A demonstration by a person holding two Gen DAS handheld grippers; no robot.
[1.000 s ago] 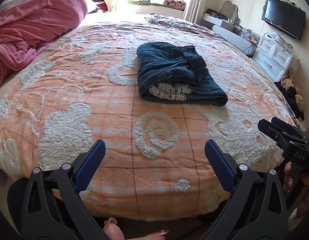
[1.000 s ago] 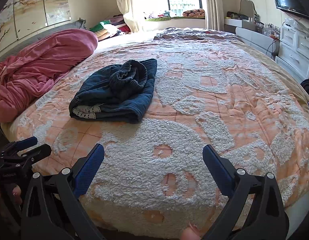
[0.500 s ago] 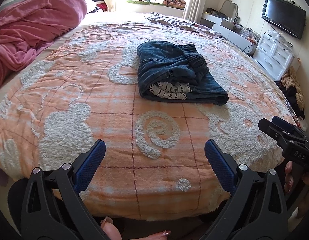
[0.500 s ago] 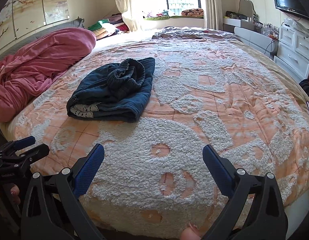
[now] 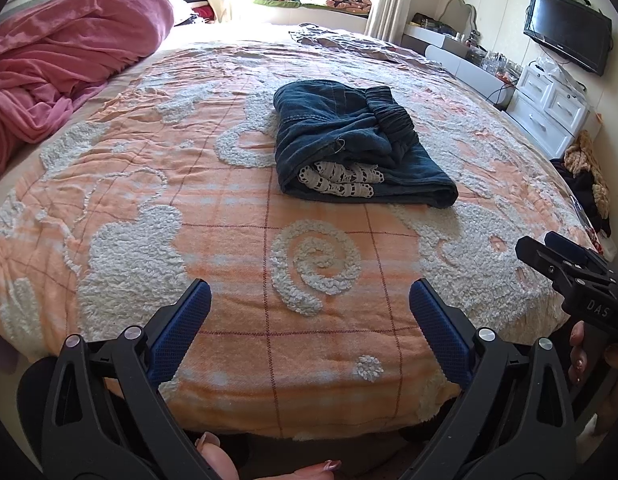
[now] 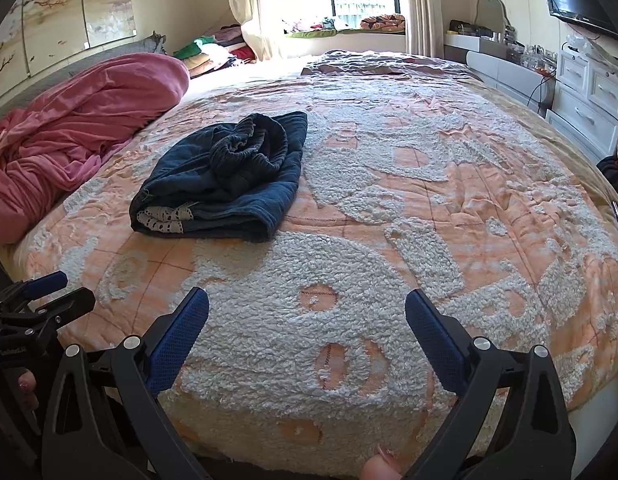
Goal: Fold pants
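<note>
Dark blue pants (image 5: 357, 140) with white lace trim lie folded in a compact bundle on the orange and white bedspread (image 5: 213, 216); they also show in the right wrist view (image 6: 229, 180). My left gripper (image 5: 309, 300) is open and empty, held near the bed's front edge, well short of the pants. My right gripper (image 6: 307, 308) is open and empty, also at the front edge, to the right of the pants. The right gripper shows in the left wrist view (image 5: 549, 252), and the left gripper in the right wrist view (image 6: 53, 292).
A pink duvet (image 5: 61, 64) is heaped along the bed's left side. White drawers (image 5: 553, 108) and a wall TV (image 5: 565, 28) stand to the right. A window seat (image 6: 341, 32) with clothes lies beyond the bed.
Both grippers have barely shifted and stay open. The pants lie as before.
</note>
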